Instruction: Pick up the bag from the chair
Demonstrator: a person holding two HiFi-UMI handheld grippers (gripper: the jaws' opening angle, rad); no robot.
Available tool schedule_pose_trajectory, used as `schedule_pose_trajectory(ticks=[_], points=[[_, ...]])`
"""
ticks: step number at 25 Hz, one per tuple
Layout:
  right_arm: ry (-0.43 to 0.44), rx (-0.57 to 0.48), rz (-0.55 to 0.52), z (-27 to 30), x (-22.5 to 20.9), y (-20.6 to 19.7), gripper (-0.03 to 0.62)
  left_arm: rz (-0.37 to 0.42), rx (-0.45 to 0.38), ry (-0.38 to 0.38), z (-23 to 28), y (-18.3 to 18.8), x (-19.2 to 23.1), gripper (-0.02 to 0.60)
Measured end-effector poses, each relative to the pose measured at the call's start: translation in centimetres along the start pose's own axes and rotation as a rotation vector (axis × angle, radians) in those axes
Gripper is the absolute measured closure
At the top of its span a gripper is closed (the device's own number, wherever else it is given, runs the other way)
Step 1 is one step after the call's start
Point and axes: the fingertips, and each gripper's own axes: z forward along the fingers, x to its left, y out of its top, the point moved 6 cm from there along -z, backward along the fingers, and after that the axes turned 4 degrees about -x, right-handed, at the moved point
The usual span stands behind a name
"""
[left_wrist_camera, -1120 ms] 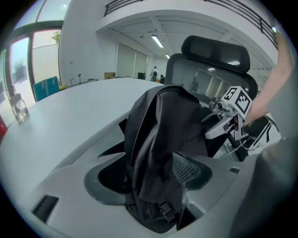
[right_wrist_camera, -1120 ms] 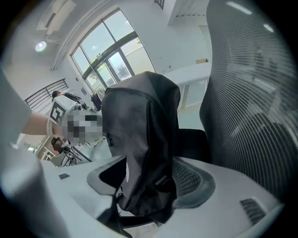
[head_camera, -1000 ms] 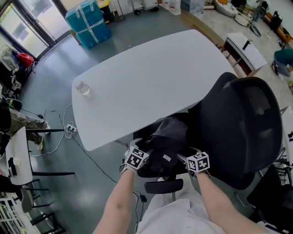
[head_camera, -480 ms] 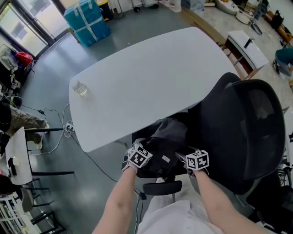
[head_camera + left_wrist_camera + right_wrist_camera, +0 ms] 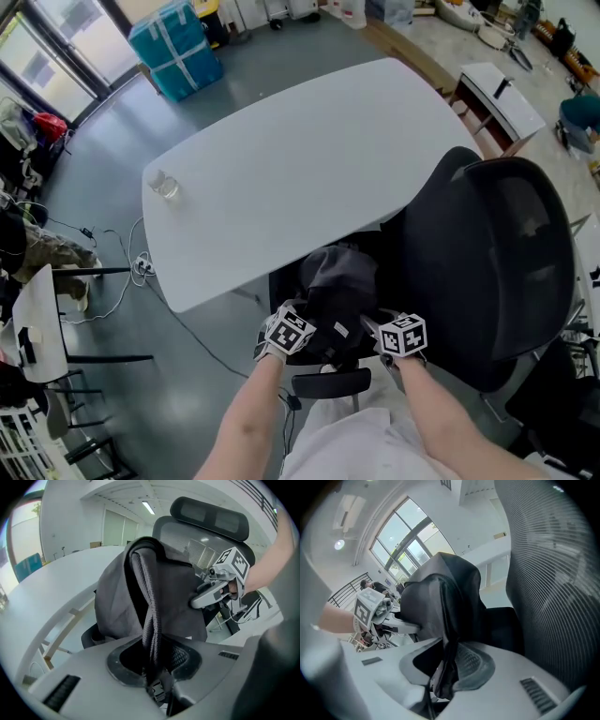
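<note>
A dark grey bag sits on the seat of a black office chair, against the table edge. My left gripper is at the bag's left side and my right gripper at its right. In the left gripper view the bag rises ahead, and a woven strap runs down into my left gripper. Those jaws have just been closing and now pinch the strap. In the right gripper view a dark strap of the bag is likewise pinched in my right gripper, whose jaws have also just closed.
A white table spreads beyond the chair, with a small glass near its left corner. The mesh backrest stands close on the right. A black armrest lies just below the grippers. Cables trail on the grey floor to the left.
My left gripper has moved right, in against the bag. The bag now looks narrower, gathered between the two grippers. The right gripper has hardly moved.
</note>
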Motion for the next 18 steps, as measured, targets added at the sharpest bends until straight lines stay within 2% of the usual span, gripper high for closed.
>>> schedule_pose_trajectory(ticks=[11, 18], points=[[0.006, -0.043, -0.050, -2.7, 3.2, -1.8, 0.540, -0.045, -0.032, 0.031, -3.4, -1.3, -3.2, 0.505], [-0.010, -0.039, -0.131, -4.2, 4.8, -1.2, 0.542, -0.093, -0.071, 0.048, -5.7, -2.0, -5.1, 0.508]])
